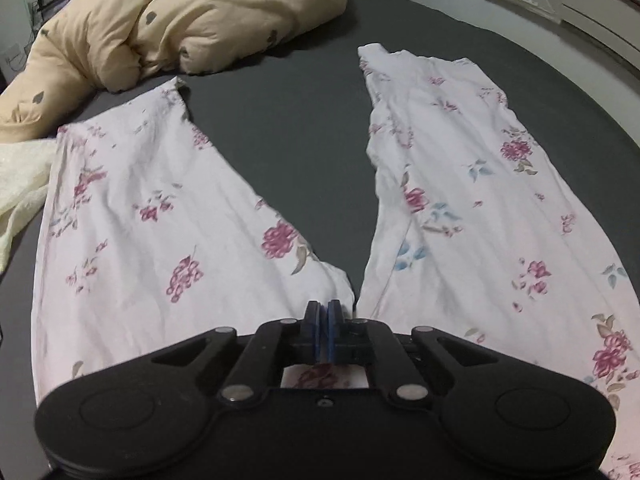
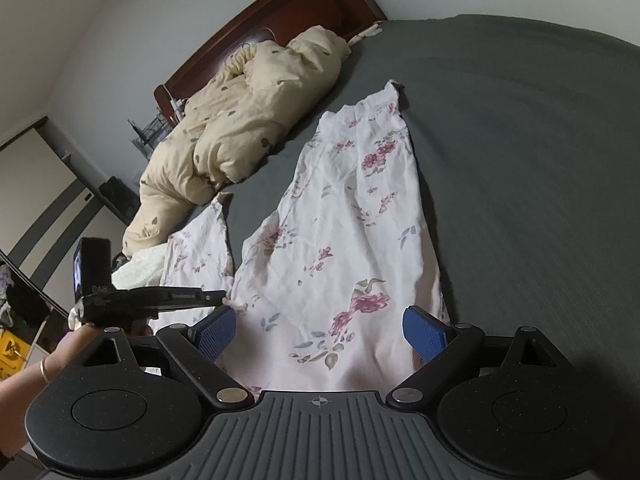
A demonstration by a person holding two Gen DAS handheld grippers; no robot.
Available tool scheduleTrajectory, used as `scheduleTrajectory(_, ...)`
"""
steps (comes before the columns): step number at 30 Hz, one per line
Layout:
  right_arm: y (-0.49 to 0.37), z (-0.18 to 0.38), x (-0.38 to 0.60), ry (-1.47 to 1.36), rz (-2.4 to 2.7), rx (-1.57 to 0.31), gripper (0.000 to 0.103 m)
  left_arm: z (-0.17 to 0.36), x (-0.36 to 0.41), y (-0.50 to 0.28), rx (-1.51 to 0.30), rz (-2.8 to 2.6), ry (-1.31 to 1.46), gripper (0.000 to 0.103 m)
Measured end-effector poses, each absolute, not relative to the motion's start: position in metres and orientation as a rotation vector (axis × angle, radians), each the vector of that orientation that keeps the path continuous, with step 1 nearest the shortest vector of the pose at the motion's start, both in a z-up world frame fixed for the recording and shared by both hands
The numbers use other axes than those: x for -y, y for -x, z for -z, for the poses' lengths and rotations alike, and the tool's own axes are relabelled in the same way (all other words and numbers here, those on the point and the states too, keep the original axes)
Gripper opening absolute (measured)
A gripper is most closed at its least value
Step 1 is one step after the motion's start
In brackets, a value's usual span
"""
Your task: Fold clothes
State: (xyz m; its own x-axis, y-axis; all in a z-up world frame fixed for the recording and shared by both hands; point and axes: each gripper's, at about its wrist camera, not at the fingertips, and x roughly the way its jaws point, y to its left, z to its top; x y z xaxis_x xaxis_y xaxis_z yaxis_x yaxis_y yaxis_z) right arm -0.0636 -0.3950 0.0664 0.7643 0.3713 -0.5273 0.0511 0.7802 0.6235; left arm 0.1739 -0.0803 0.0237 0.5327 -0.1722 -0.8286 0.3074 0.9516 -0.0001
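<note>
White flowery cloth trousers (image 1: 132, 216) lie spread on the grey bed (image 1: 288, 128). Left gripper (image 1: 323, 312) is closed at the crotch, maybe pinching cloth; right gripper (image 2: 320, 332) gapes empty. Lift gently, lay one leg neatly over the other.

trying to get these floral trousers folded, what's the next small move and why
Probably close the right gripper on the waist end of the trousers. Its jaws stand open over that cloth, while the left gripper is shut at the crotch, and the two legs lie spread apart on the bed, not yet brought together.
</note>
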Motion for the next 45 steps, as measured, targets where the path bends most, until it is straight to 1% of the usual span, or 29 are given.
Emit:
scheduleTrajectory(7, 0.066, -0.069, 0.396, -0.663, -0.175, -0.678, 0.091, -0.033, 0.06, -0.175, -0.963, 0.301, -0.063, 0.005)
scheduleTrajectory(10, 0.07, -0.07, 0.403, -0.669, -0.122, -0.666, 0.091, -0.049, 0.058, -0.176, -0.895, 0.322, 0.018, 0.006)
scheduleTrajectory(12, 0.07, -0.066, 0.41, -0.689, -0.076, -0.677, 0.091, -0.055, 0.068, -0.178, -0.872, 0.365, 0.004, 0.011)
scheduleTrajectory(14, 0.069, -0.061, 0.417, -0.716, -0.036, -0.692, 0.091, -0.057, 0.086, -0.183, -0.867, 0.387, -0.045, 0.014)
scheduleTrajectory(19, 0.069, -0.058, 0.425, -0.733, -0.017, -0.701, 0.091, -0.049, 0.121, -0.197, -0.896, 0.418, -0.109, 0.014)
scheduleTrajectory(20, 0.069, -0.058, 0.426, -0.728, -0.009, -0.705, 0.091, -0.046, 0.123, -0.198, -0.904, 0.411, -0.114, 0.014)
scheduleTrajectory(22, 0.069, -0.056, 0.43, -0.733, 0.001, -0.716, 0.091, -0.039, 0.127, -0.201, -0.92, 0.396, -0.123, 0.003)
scheduleTrajectory(23, 0.069, -0.055, 0.432, -0.744, 0.004, -0.722, 0.091, -0.036, 0.129, -0.203, -0.928, 0.388, -0.128, 0.001)
scheduleTrajectory(26, 0.071, -0.053, 0.435, -0.77, 0.01, -0.729, 0.091, -0.029, 0.129, -0.206, -0.935, 0.353, -0.128, 0.001)
scheduleTrajectory(32, 0.07, -0.053, 0.43, -0.758, 0.002, -0.741, 0.091, -0.024, 0.104, -0.215, -1.002, 0.298, -0.001, 0.002)
scheduleTrajectory(34, 0.071, -0.056, 0.424, -0.717, 0.004, -0.734, 0.091, -0.031, 0.099, -0.218, -0.987, 0.3, 0.05, 0.004)
scheduleTrajectory(35, 0.072, -0.057, 0.421, -0.694, 0.0, -0.73, 0.091, -0.036, 0.099, -0.219, -0.961, 0.31, 0.062, 0.009)
scheduleTrajectory(37, 0.071, -0.059, 0.413, -0.659, -0.028, -0.722, 0.091, -0.046, 0.102, -0.224, -0.911, 0.33, 0.059, 0.021)
scheduleTrajectory(38, 0.07, -0.06, 0.411, -0.65, -0.049, -0.717, 0.091, -0.05, 0.107, -0.229, -0.893, 0.334, 0.04, 0.032)
scheduleTrajectory(39, 0.069, -0.06, 0.408, -0.642, -0.068, -0.713, 0.091, -0.055, 0.113, -0.234, -0.876, 0.338, 0.022, 0.037)
scheduleTrajectory(42, 0.065, -0.057, 0.403, -0.647, -0.108, -0.713, 0.091, -0.06, 0.132, -0.26, -0.855, 0.329, 0.012, 0.04)
scheduleTrajectory(45, 0.06, -0.053, 0.399, -0.655, -0.135, -0.723, 0.091, -0.059, 0.15, -0.291, -0.851, 0.303, 0.032, 0.04)
